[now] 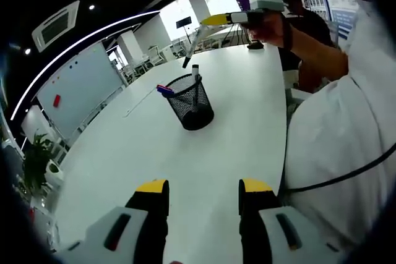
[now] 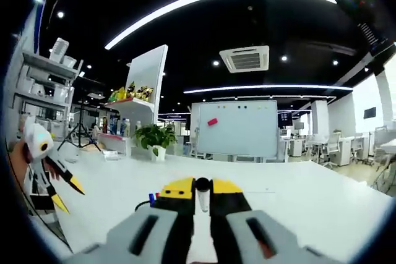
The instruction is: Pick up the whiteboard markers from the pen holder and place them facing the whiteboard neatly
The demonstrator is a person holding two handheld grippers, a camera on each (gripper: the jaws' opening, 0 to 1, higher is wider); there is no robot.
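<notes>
**One marker lifted above the pen holder, others still inside**

In the left gripper view, the left gripper (image 1: 204, 191) sits low over a white table (image 1: 124, 165), its yellow-tipped jaws spread apart with nothing between them. Farther along the table, well ahead of those jaws, stands a black mesh pen holder (image 1: 193, 104). A white marker stands upright in it, and a blue-capped marker (image 1: 164, 89) pokes out over its rim. Above and beyond the holder, the right gripper (image 1: 213, 20) is raised in a person's hand (image 1: 267, 28), pinching a whiteboard marker (image 1: 192, 47) that hangs slanted, dark cap downward.

In the right gripper view, the right gripper's (image 2: 202, 188) jaws are pressed together on that marker (image 2: 202, 193), its dark end showing between the yellow tips. A whiteboard (image 2: 237, 128) stands across the room, straight ahead. The left gripper (image 2: 46, 165) appears at the left edge.
</notes>
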